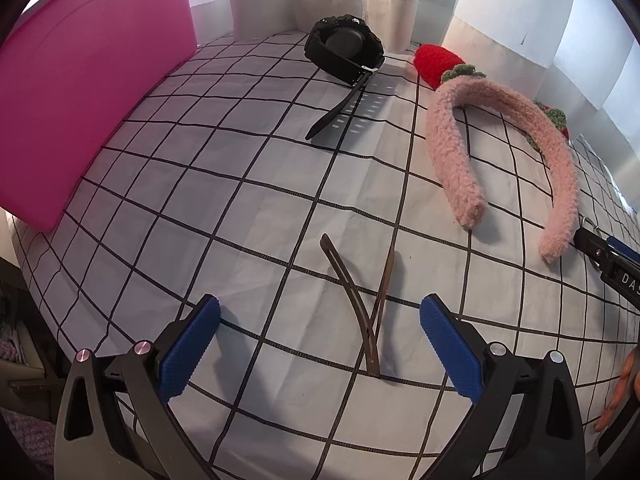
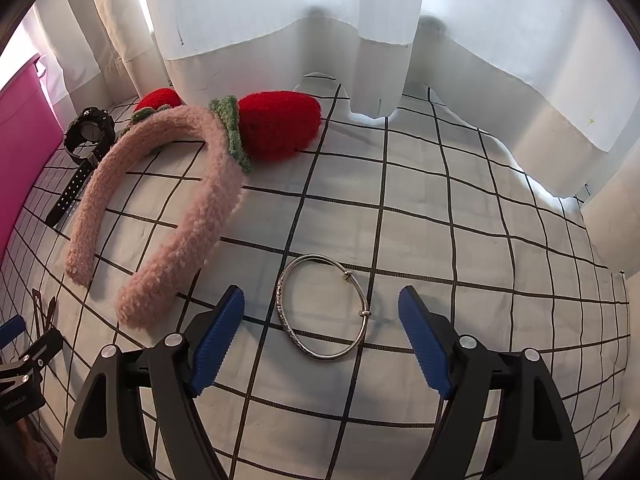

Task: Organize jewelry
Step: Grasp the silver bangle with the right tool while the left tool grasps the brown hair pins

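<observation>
A thin bronze hair clip, sprung open in a V, lies on the checked cloth between the blue pads of my open left gripper, untouched. A silver bangle lies flat between the pads of my right gripper, which stands open and clear of it. A fluffy pink headband with red knitted strawberries lies between the two grippers. A black wristwatch rests at the far side.
A pink box stands at the cloth's left edge. White curtains hang along the back. The right gripper's body shows at the left wrist view's right edge, near the headband's tip. A hand is at lower right.
</observation>
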Demonstrator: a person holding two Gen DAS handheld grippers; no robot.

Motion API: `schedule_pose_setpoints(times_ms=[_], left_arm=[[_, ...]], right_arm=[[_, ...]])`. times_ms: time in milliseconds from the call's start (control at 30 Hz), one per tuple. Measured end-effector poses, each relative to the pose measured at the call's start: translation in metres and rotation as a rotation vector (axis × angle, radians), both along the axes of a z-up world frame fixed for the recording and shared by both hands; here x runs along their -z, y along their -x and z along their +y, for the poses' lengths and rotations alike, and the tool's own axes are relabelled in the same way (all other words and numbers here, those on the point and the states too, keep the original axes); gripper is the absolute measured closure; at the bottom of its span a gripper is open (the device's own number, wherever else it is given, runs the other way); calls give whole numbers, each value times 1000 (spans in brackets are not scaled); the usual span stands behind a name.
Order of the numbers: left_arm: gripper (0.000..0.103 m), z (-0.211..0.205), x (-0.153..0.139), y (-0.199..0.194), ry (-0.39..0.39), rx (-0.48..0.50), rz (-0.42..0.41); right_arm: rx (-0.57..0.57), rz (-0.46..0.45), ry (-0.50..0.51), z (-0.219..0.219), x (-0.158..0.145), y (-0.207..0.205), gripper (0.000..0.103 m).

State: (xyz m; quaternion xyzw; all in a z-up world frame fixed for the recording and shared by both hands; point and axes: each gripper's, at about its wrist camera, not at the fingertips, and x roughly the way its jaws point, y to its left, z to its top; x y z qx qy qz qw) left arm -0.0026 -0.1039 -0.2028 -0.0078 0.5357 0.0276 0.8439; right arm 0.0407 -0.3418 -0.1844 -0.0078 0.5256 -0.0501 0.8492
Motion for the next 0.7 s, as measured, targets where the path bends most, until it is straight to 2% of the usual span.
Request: schedule_pose_setpoints(times_ms=[133,233,267,333,400,433,500,700], left_arm=[[9,0,-1,7,-3,-1,12],[15,-4,-5,13,4,14,14],[20,-5,-7,15,3,20,13],[30,-11,-10,18,4,37,6],[52,-17,-14,20,4,63,-3],[59,-19,-15,21,2,74,-8],[89,-18,-17,20,3,78,-8],[93,-10,-21,19,47,80,-4]], right_arm=[[0,-5,0,0,-3,5,33],[4,-13,5,0,-7,9,51],[6,-14,5,0,-8,9,58],[7,-15,6,0,-10,10,58],[7,-18,7,1,-12,11,59],[8,-20,6,2,-13,13,59],[12,-22,-3,0,-13,11,59],[28,-21,-22,-2,-15,15,59]])
